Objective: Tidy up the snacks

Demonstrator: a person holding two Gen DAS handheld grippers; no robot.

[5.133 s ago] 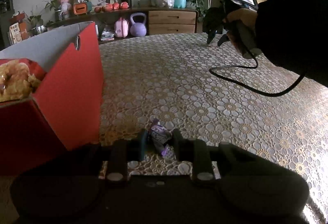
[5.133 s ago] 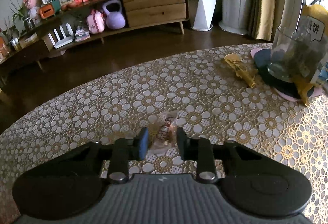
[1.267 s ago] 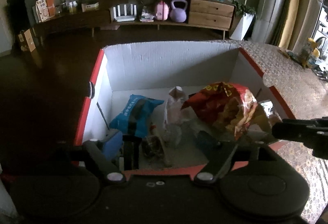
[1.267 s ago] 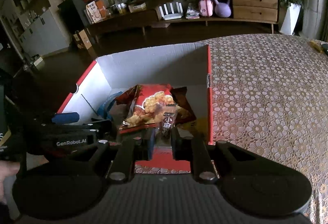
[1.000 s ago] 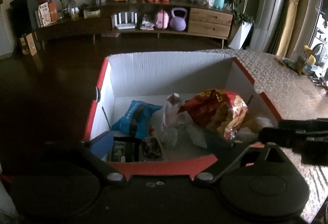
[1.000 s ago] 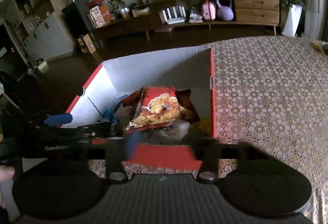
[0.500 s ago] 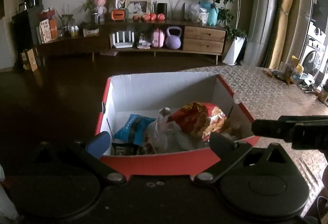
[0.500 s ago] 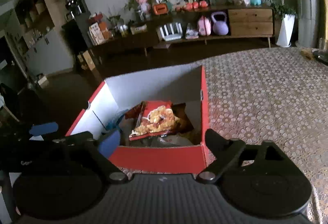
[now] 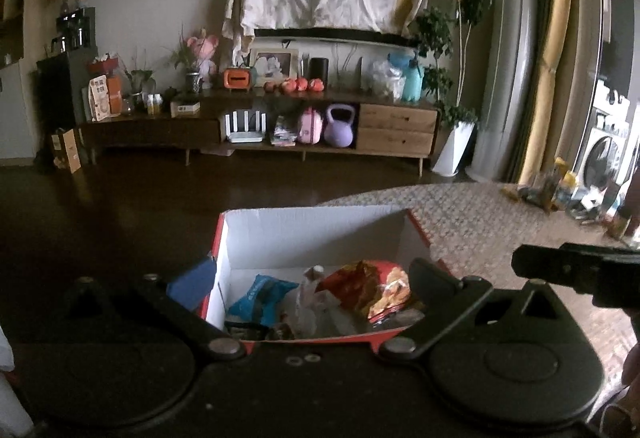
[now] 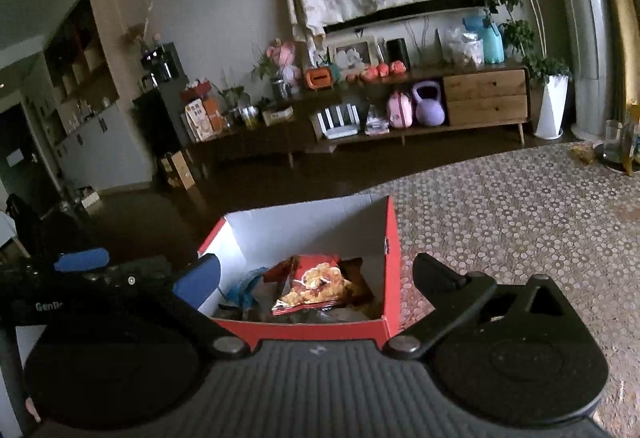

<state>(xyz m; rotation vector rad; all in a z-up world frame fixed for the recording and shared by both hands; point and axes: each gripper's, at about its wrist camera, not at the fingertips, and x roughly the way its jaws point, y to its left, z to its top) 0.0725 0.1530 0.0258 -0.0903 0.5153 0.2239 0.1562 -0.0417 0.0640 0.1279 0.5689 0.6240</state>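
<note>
Gaping empty: both tongs [image 9: 310,278] [image 10: 316,274]

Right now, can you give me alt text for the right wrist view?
Open right gripper with nothing between its fingers, above a red cardboard box holding a red snack bag and a blue packet. The box sits on a floral tablecloth.

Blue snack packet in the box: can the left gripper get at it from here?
Probably yes. The left gripper is open and empty above the box, whose top is open, and the blue snack packet lies uncovered at its left side.
</note>
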